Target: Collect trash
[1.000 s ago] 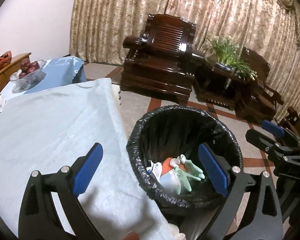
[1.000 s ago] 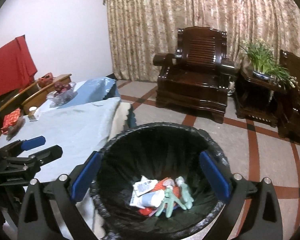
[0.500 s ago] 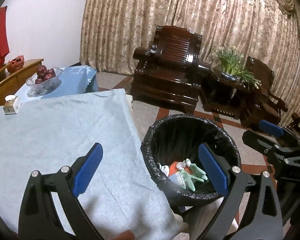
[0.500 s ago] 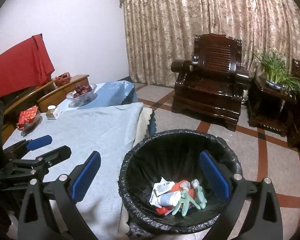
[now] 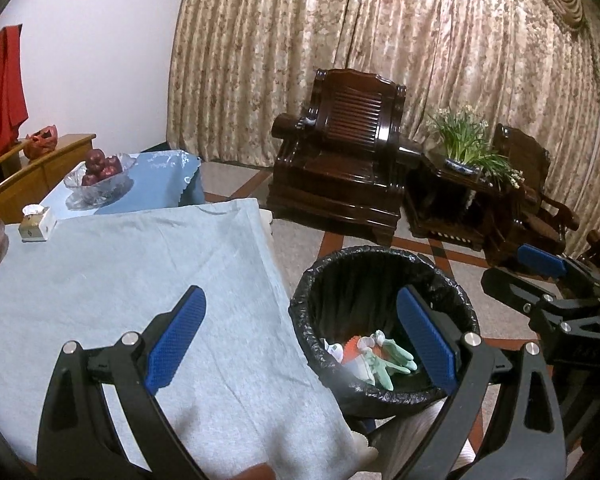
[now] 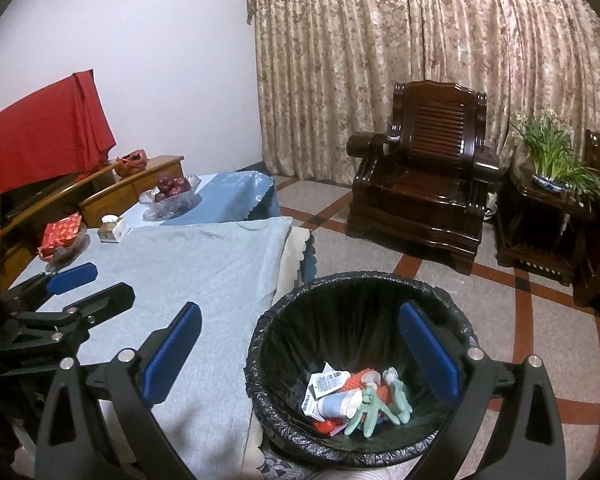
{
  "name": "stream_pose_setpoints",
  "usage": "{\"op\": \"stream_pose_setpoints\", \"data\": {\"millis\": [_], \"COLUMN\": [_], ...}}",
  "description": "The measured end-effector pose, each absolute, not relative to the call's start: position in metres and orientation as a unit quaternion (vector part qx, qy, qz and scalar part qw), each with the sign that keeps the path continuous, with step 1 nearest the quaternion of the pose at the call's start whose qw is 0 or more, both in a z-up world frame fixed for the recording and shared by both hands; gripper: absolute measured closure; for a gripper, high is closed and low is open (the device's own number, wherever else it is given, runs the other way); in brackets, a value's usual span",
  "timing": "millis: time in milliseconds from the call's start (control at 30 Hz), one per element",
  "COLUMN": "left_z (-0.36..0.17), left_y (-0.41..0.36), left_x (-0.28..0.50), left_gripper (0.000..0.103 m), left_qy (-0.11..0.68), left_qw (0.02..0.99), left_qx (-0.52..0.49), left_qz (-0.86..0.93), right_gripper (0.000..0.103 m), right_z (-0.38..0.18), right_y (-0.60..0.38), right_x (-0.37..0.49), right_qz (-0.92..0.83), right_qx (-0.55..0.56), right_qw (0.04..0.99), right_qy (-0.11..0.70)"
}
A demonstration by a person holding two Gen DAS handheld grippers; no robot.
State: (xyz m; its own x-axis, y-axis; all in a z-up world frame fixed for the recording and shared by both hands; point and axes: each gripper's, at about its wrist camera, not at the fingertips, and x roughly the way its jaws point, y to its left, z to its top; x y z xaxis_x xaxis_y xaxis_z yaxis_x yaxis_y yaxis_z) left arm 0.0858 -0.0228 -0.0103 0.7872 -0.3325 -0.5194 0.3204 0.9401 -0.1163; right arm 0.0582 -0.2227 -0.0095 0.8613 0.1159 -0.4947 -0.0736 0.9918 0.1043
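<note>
A bin lined with a black bag stands on the floor beside the table. In it lie a green glove, a white tube, a white wrapper and orange scraps. My left gripper is open and empty, above the table's right edge and the bin's left rim. My right gripper is open and empty above the bin. Each gripper shows in the other's view, the right one and the left one.
The table has a light blue cloth. At its far end are a glass bowl of red fruit, a small white box and a red packet. A dark wooden armchair and a potted plant stand behind.
Both grippers have pulled up and back from the bin, so the bin looks smaller and more of the table shows. Both stay open and empty.
</note>
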Motion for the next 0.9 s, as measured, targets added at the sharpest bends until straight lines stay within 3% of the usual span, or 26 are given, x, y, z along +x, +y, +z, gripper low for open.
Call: {"op": "stream_pose_setpoints", "data": {"millis": [900], "left_z": [-0.002], "left_y": [-0.022], "left_x": [0.086], "left_gripper": [0.009], "left_qy": [0.269], "left_qw": [0.948], "left_qx": [-0.011], "left_qz": [-0.172], "right_gripper": [0.006], "right_z": [0.003], "right_y": [-0.223], "right_x": [0.056], "right_qz": [0.044], "right_qx": [0.033], "right_qw": [0.966], "right_qy": [0.253]}}
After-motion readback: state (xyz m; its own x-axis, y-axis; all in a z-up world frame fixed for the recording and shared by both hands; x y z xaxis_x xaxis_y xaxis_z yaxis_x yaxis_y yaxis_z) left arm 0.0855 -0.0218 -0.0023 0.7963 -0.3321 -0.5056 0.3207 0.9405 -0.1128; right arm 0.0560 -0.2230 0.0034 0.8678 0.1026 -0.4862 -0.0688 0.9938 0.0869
